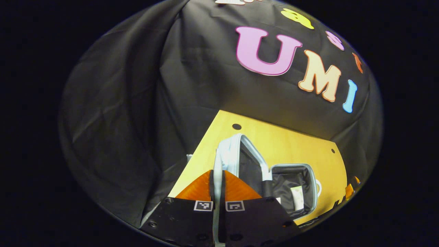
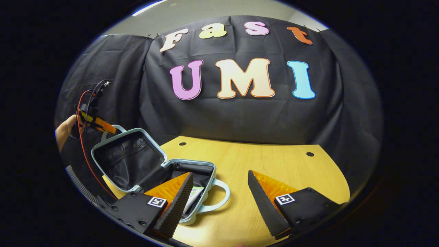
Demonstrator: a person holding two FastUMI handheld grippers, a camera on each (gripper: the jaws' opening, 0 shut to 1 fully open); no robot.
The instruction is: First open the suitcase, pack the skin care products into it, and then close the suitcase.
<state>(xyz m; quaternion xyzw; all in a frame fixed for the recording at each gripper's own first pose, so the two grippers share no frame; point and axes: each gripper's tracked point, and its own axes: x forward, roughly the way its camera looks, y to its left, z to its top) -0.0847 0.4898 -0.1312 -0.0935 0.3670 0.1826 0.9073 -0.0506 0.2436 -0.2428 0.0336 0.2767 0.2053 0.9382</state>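
The suitcase lies open on the yellow table, its lid tilted up toward the back-left and a pale skin care product resting in the dark-lined base. In the left gripper view the left gripper is clamped on the lid's pale rim, both fingers pressing it, and the right gripper view shows a hand holding that gripper at the lid's top edge. The right gripper hangs wide apart and empty over the table, one finger in front of the suitcase base near its handle.
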